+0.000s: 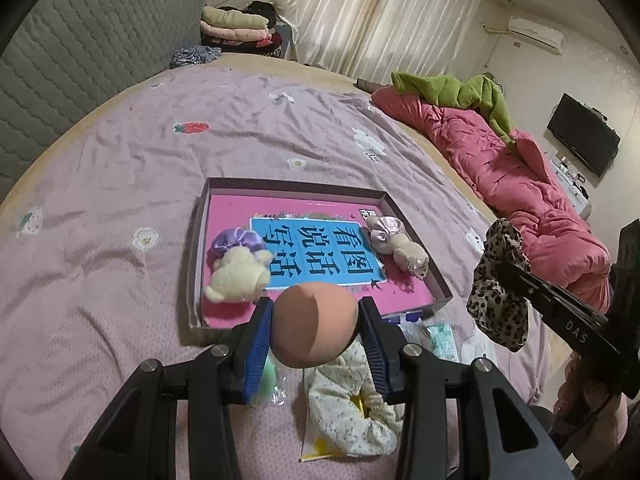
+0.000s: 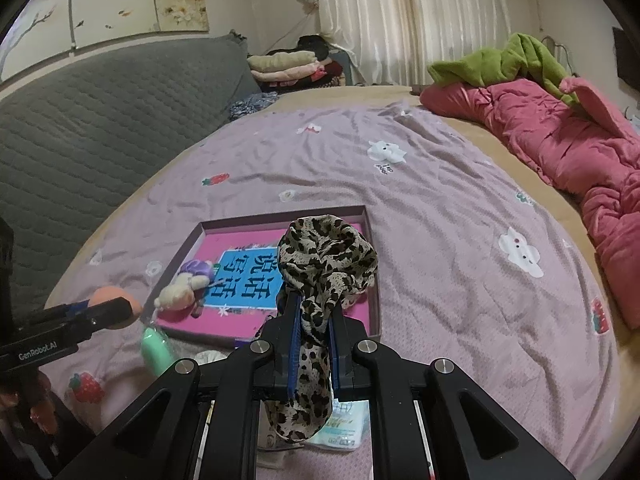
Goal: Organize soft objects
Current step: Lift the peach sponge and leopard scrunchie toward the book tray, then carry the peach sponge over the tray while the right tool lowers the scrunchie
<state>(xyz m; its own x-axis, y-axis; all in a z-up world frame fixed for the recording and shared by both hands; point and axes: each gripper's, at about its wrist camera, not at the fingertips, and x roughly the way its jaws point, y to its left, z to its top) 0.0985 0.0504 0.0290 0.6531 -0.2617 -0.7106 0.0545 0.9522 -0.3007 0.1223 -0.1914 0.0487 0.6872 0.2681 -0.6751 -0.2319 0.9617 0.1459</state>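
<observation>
Above the bed's near edge, left gripper angled down, pinching orange makeup sponge just short of the shallow box. Right gripper angled down likewise, pads pressed together on leopard-print scrunchie, lifted over the box's near edge.

Two plush toys in tray (on bed).
</observation>
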